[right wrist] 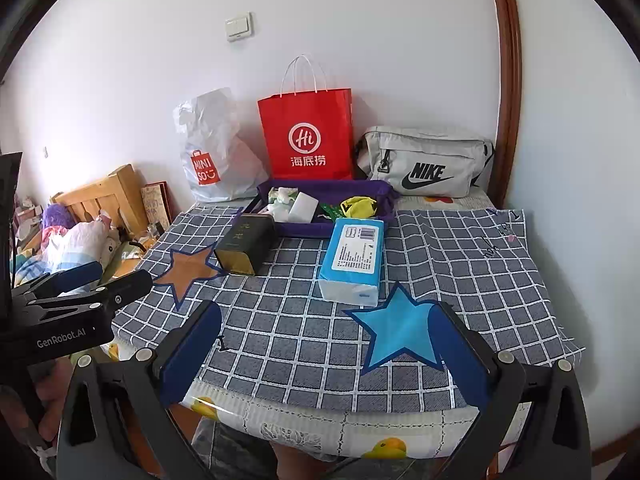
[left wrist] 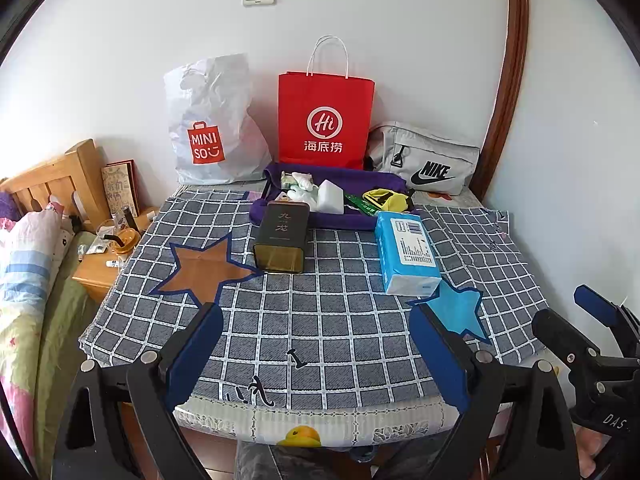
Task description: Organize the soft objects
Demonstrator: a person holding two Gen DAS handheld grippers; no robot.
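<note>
1. Left wrist view: my left tool point(left wrist: 316, 344) hangs over the near edge of the table point(left wrist: 320, 320), jaws spread wide with nothing between them.
2. Right wrist view: my right tool point(right wrist: 328, 344) sits at the same near edge, equally wide apart and holding nothing, one finger over the blue star point(right wrist: 396, 328).
3. I see the purple tray point(left wrist: 320, 220) at the far edge, holding white socks point(left wrist: 304, 184), a white sponge block point(left wrist: 331, 196) and a yellow cloth point(left wrist: 386, 199).
4. A blue tissue pack point(left wrist: 406, 252) lies just in front of the tray, right of centre.
5. A dark tea tin point(left wrist: 282, 236) lies against the tray's near left side, beside the brown star point(left wrist: 204, 268).
6. Along the far edge stand a Miniso bag point(left wrist: 212, 128), a red paper bag point(left wrist: 326, 120) and a grey Nike bag point(left wrist: 430, 162).
</note>
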